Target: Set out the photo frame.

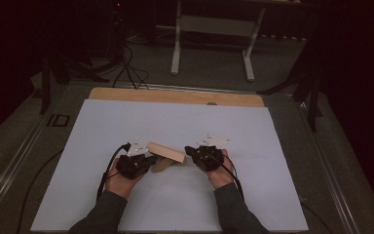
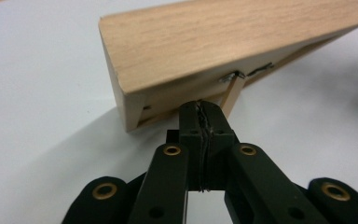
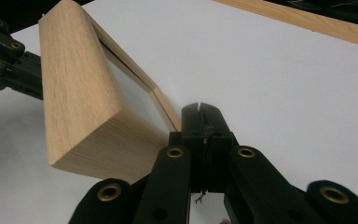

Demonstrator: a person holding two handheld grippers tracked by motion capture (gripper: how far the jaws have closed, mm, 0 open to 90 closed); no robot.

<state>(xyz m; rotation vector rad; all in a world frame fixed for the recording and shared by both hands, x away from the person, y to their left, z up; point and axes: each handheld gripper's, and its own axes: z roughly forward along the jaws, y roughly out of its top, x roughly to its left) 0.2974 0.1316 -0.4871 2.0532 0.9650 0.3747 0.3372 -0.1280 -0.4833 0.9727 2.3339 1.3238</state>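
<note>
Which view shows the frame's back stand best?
The left gripper view: the stand and its metal hinge sit close up under the frame. The high view shows it small and dark; the right gripper view shows the frame's front edge.

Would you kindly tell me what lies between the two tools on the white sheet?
In the high view, a tilted wooden box spans the gap between the left tool and right tool.

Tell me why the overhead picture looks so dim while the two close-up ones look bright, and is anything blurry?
High view: dark room, the white sheet lit dully, the surroundings nearly black, everything slightly soft. Left gripper view: the wooden block is bright with sharp grain and throws a soft shadow on the sheet; the nearest black jaws are a little blurred. Right gripper view: even light, no glare, the block's grain clear.
</note>
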